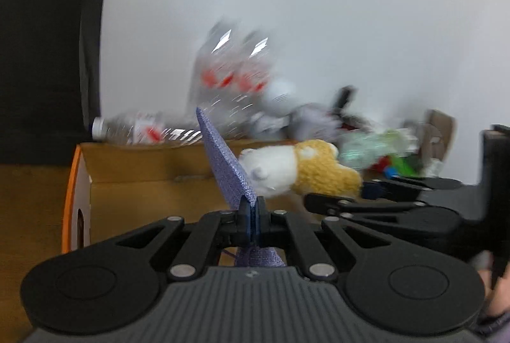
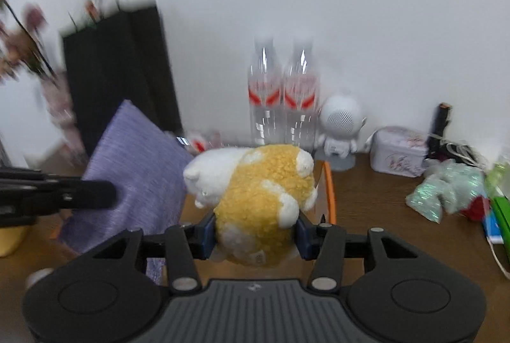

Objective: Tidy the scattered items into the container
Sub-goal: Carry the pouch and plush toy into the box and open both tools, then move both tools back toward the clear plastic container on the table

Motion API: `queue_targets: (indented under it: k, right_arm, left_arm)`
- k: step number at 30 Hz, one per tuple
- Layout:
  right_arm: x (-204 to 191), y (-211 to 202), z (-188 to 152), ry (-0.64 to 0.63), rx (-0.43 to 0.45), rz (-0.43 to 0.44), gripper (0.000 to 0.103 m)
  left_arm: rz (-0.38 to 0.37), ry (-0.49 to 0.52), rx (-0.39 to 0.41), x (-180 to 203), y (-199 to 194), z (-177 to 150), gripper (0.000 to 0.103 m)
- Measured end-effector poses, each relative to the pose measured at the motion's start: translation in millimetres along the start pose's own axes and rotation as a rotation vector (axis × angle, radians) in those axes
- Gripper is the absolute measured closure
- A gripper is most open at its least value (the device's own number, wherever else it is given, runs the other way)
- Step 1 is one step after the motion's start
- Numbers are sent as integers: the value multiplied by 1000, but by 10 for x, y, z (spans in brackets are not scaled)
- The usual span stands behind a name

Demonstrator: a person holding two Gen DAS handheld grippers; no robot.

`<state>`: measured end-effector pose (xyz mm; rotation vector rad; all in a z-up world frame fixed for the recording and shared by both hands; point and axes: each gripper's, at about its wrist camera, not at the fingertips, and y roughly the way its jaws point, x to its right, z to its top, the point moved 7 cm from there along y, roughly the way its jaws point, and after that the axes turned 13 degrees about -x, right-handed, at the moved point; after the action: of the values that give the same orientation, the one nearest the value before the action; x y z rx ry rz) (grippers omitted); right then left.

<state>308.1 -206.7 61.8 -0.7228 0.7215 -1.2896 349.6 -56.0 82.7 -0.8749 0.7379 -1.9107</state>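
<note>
My left gripper is shut on a flat purple woven pouch, which stands up edge-on between its pads. It shows broadside in the right wrist view as the purple pouch, with the left gripper in front of it. My right gripper is shut on a yellow and white plush toy, its pads pressing into both sides. From the left wrist the plush toy hangs just right of the pouch, above an open cardboard box with an orange edge. Both views are motion-blurred.
Two upright water bottles stand at the wall beside a white robot-shaped speaker and a pale tin. A black paper bag rises at the left. A glittery green bundle lies at the right. One bottle lies behind the box.
</note>
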Motion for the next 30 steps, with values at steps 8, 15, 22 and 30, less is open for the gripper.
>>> queue_targets:
  k: [8,15,22,30]
  right_arm:
    - [145,1060,230,23,-195,-46,55]
    - [118,1150,194,-9,-226,-115,41]
    - [-30,505,204,-13,-180,-84,27]
    - [-168,-432,-89,13,-141,6,23]
  left_arm:
    - [89,-74,-203,-645,875,31,96]
    - [97,-34,-178,-524,607,23,31]
    - [144,83,-167,-180,-36,-9,9]
    - [252,65,-13,84,-977,-473,0]
